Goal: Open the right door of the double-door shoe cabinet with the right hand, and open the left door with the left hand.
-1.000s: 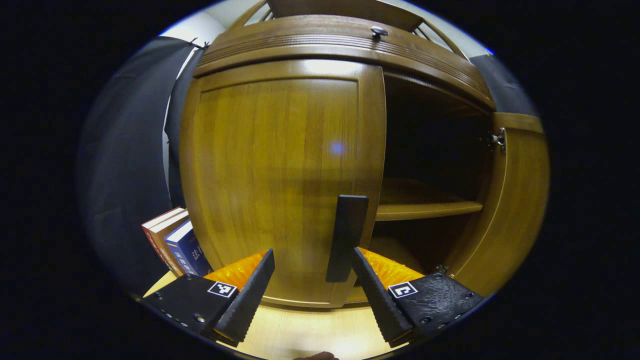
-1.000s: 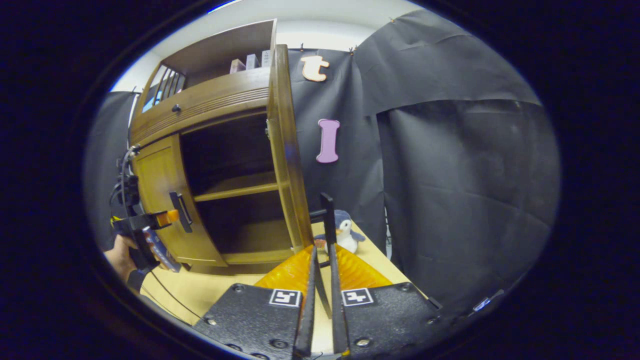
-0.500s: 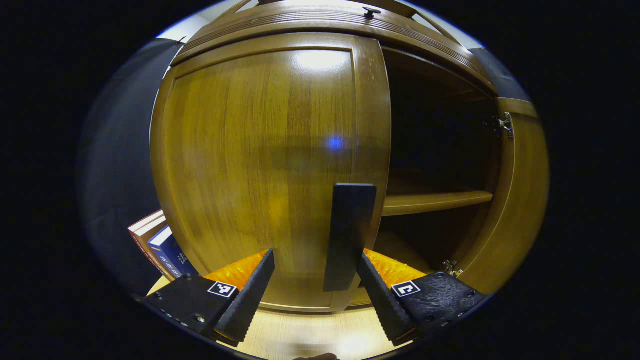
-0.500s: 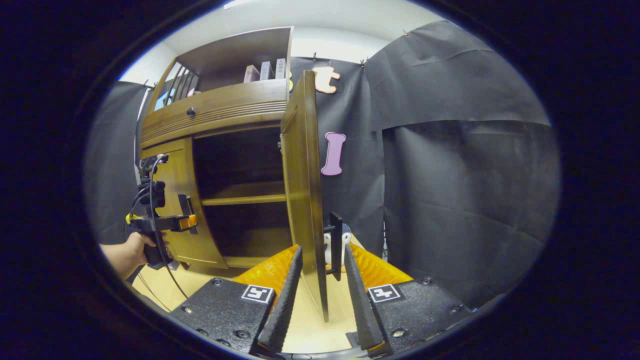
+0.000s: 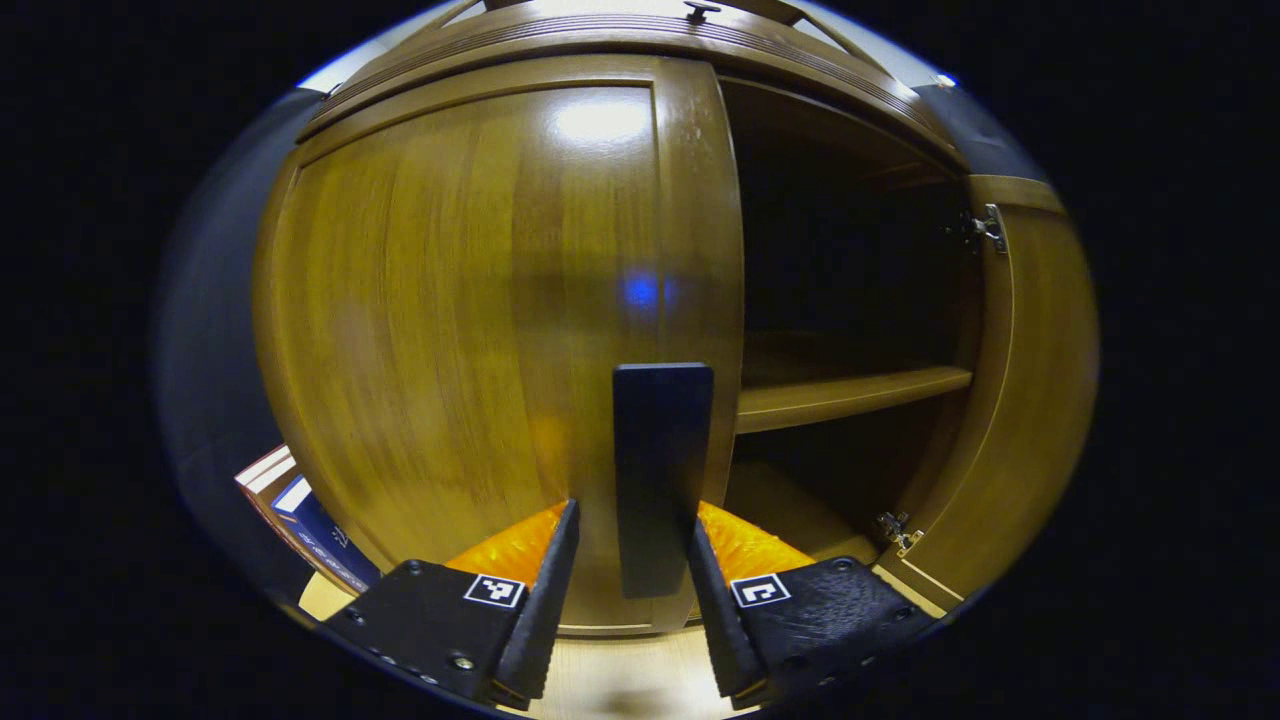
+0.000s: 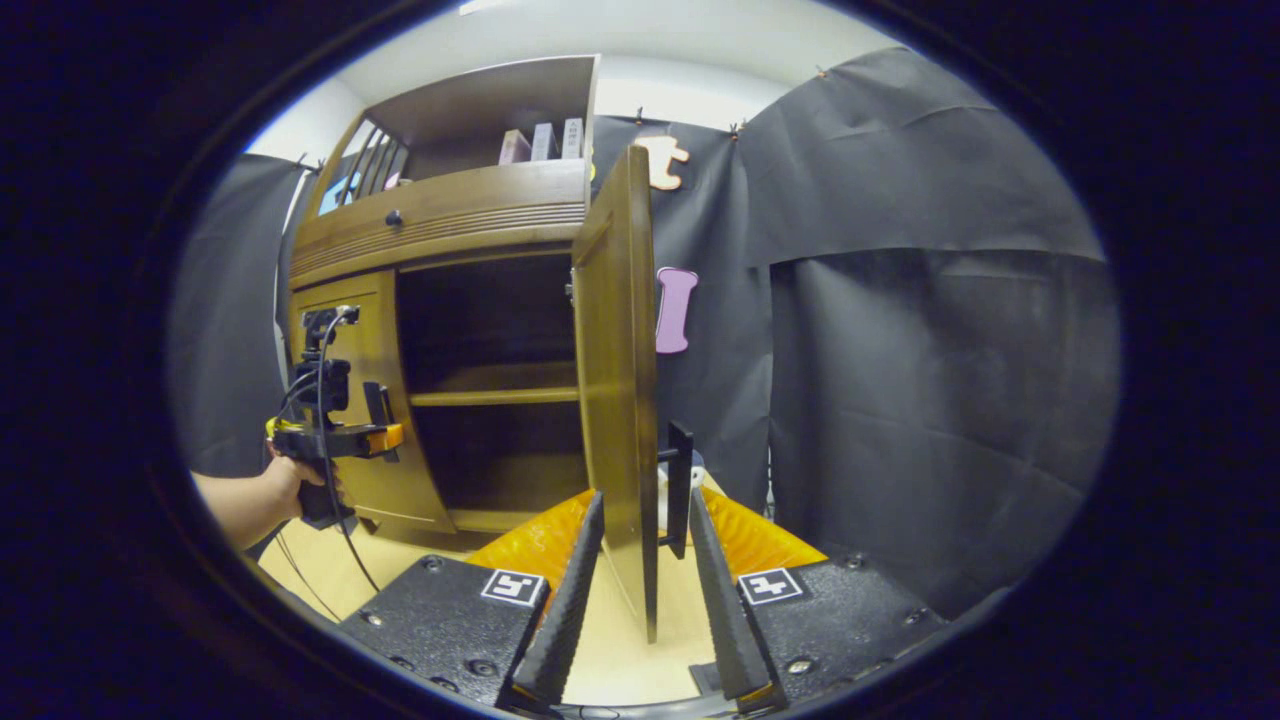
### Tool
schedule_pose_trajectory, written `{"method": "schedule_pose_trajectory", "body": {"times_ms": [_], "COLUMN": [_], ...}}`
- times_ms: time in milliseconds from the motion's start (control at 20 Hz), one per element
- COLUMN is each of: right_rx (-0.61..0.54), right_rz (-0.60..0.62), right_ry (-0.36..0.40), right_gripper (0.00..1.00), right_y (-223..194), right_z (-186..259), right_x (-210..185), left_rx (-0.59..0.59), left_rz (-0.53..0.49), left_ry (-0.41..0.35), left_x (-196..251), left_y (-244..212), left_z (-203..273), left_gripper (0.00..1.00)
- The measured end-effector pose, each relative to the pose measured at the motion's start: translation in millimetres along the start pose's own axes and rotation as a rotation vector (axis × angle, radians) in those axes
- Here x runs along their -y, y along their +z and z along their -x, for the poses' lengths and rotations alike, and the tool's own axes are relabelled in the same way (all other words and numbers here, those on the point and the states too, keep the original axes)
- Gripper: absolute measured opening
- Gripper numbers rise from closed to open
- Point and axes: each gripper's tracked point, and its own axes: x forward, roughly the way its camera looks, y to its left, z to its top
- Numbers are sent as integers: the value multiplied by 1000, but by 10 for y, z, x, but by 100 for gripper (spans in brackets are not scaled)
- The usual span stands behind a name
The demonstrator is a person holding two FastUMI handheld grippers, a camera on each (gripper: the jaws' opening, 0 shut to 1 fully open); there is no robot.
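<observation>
The left tongs (image 5: pixel 622 590) stand with their fingers apart on either side of the dark handle (image 5: pixel 660 478) of the left door (image 5: pixel 480 320). Whether the fingers already press on the handle I cannot tell; they look close to it but not clamped. The left door is closed, flush with the cabinet front. From the right gripper view, the left tongs (image 6: pixel 385 437) are at that handle, held by a hand (image 6: pixel 290 480).

The right tongs (image 6: pixel 640 590) are apart too, with the edge of the right door (image 6: pixel 615 400) and its handle (image 6: pixel 680 490) between the fingers, not gripped as far as I can see. This door is swung out wide, and the shelf (image 6: pixel 495 397) inside the cabinet is visible.

So I judge the first half of the task is done and the step in hand is to take the left handle. The next move calls for closing the left tongs on the handle, then pulling in an arc around the hinge on the door's left side, toward the books (image 5: pixel 310 515) standing on the bench (image 5: pixel 630 680).
</observation>
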Motion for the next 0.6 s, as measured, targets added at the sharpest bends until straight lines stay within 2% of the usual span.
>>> {"method": "schedule_pose_trajectory", "body": {"times_ms": [150,200,250,300,450,500,550,600], "right_rx": [-13,-17,-19,-20,-25,-27,-28,-28], "right_rz": [8,12,15,19,26,27,29,31], "right_ry": [11,13,17,21,30,36,40,44], "right_gripper": [58,58,58,58,58,58,58,58], "right_y": [-23,-27,-36,-32,-50,-56,-48,-51], "right_z": [6,14,24,27,21,30,23,29], "right_x": [-23,-24,-32,-41,-59,-70,-84,-90], "left_rx": [17,22,31,36,44,44,42,38], "left_rz": [-16,-17,-25,-36,-19,-18,-20,-21], "left_ry": [-24,-42,-36,-30,-39,-37,-33,-27], "left_x": [43,94,92,90,79,80,68,67], "left_y": [7,15,15,6,13,2,1,1], "left_z": [15,-8,14,-30,16,2,5,1], "left_gripper": [56,47,51,31,31,25,34,25]}}
